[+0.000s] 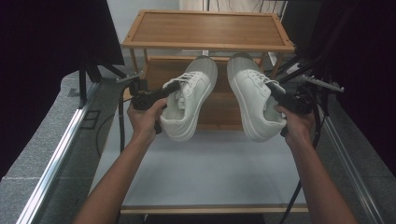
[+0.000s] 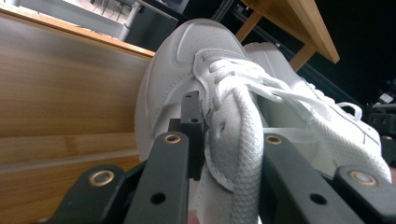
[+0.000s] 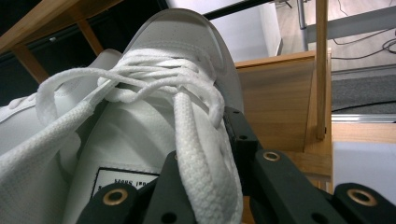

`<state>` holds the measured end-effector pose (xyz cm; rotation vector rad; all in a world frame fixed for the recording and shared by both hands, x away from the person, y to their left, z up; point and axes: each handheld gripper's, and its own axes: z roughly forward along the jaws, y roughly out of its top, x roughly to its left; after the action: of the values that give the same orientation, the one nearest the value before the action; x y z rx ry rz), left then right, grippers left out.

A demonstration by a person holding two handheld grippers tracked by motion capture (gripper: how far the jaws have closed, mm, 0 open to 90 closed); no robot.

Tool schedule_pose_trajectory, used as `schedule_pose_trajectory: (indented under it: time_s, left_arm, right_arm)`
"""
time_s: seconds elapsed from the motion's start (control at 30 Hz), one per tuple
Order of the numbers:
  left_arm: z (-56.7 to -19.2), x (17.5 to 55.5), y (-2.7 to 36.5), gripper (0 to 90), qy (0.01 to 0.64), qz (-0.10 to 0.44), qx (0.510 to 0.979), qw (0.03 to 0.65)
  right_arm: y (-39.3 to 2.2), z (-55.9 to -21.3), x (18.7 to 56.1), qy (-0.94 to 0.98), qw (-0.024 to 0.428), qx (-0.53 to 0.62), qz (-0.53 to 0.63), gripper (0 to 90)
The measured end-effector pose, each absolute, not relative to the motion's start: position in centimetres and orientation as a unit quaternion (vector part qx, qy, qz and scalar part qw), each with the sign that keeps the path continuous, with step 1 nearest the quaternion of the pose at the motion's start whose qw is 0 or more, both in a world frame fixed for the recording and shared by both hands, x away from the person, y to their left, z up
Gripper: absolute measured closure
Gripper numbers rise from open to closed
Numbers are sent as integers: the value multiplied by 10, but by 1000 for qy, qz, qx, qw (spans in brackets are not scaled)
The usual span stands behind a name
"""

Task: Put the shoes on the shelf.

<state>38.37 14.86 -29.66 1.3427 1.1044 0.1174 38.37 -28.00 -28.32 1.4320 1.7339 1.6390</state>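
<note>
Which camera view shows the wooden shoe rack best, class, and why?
The high view: the wooden shoe rack shows whole there, top shelf and lower shelf, behind the two white shoes. The left gripper view catches just a shelf board and a corner of the top; the right gripper view gives a side panel and post.

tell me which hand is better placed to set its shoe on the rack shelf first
Probably left: the left shoe in the left gripper has its toe already over the middle shelf; the right shoe hangs nearer the rack's right post.

Two-tier bamboo shoe rack (image 1: pixel 205 28), white tabletop (image 1: pixel 205 172), grey floor (image 1: pixel 42 140), black curtains (image 1: pixel 42 42)
</note>
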Motion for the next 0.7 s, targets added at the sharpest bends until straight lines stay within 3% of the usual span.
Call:
schedule_pose_trajectory:
  time_s: [0.7]
  left_arm:
    - [-294,411,151,798,529,67,559,634]
  right_arm:
    - [-253,-281,413,601,190,535,563,837]
